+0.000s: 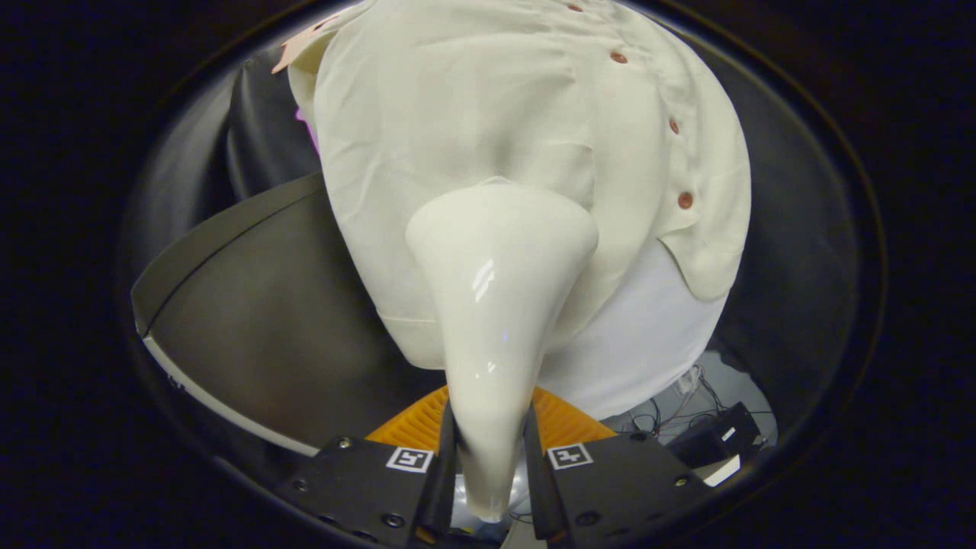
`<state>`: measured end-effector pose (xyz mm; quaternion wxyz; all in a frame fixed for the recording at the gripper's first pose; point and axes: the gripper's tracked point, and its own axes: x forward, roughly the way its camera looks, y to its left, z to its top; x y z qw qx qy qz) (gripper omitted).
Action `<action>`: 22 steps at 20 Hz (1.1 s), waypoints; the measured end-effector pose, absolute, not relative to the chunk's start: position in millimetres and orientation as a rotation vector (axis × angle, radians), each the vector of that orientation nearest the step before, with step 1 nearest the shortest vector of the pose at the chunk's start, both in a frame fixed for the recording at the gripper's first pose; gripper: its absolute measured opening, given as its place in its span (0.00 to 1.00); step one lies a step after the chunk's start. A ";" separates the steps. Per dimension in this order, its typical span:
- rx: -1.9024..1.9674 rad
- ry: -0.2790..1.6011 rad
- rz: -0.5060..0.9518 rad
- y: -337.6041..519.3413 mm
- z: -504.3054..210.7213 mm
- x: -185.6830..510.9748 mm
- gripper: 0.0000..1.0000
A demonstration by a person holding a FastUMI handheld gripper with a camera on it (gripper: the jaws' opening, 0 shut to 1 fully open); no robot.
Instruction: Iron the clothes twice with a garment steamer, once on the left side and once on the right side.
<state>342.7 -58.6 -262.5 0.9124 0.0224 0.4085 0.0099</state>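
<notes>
The gripper [489, 450] pinches the garment steamer [499, 305] by its narrow handle, both fingers pressing its sides. Its wide head meets the cream shirt [473, 114] toward 12 o'clock — contact looks likely, though the fisheye makes it hard to say. The glossy, tapered handle could slip or twist in the grip. The button row [675, 126] at 2 o'clock could catch the head. Open cloth lies toward 11; the hem at 6 o'clock ends the stroke — beyond it sits a table [229, 305].
</notes>
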 end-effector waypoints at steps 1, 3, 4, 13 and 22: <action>0.049 0.847 0.021 -56.9 -262.8 344.8 0.40; 0.048 0.862 0.027 -52.8 -261.6 348.9 0.40; 0.046 0.866 0.032 -50.8 -258.3 352.3 0.40; 0.056 0.732 0.030 -59.8 -175.6 356.9 0.40; 0.110 0.534 0.021 -87.9 -41.7 392.5 0.40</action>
